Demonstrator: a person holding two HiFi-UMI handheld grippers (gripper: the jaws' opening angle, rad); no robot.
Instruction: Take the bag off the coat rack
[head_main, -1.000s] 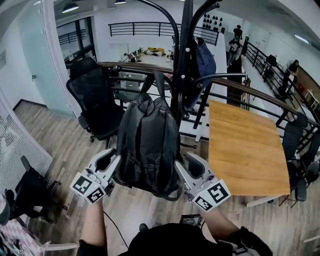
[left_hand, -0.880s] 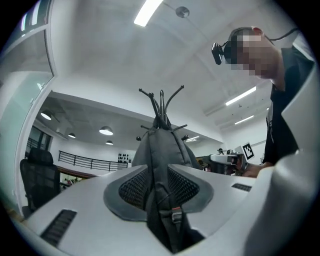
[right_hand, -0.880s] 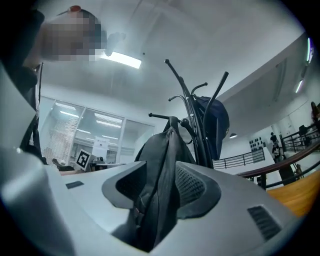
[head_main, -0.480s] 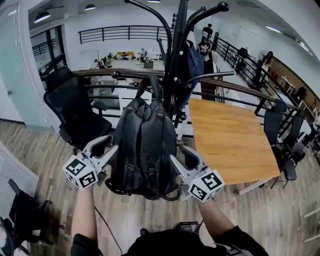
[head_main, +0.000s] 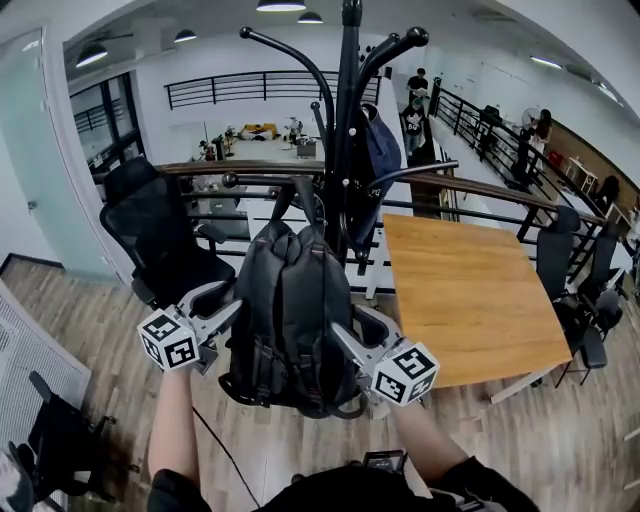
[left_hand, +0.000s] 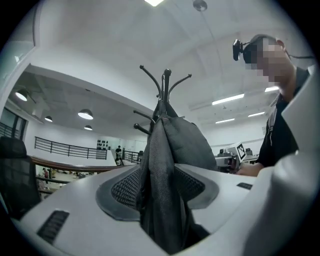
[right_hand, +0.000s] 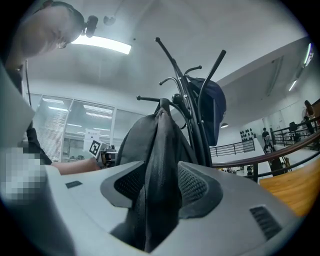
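A black backpack (head_main: 295, 310) hangs by its top loop from a hook of the black coat rack (head_main: 345, 120). My left gripper (head_main: 232, 315) is at its lower left side and my right gripper (head_main: 345, 335) at its lower right side. In the left gripper view a fold of the backpack (left_hand: 185, 145) runs between the jaws of the left gripper (left_hand: 157, 185), which are opening. In the right gripper view the backpack's (right_hand: 137, 140) fabric likewise lies between the wide-spread jaws of the right gripper (right_hand: 160, 185). Neither pair of pads visibly squeezes the fabric.
A dark blue bag (head_main: 382, 150) hangs higher on the rack. A black office chair (head_main: 160, 225) stands to the left, a wooden table (head_main: 465, 295) to the right with chairs (head_main: 590, 300) beyond it. A railing (head_main: 480, 180) runs behind the rack.
The head view has tilted up and shows more of the rack's top. Both grippers stay at the backpack's lower sides, sitting a little higher in the picture.
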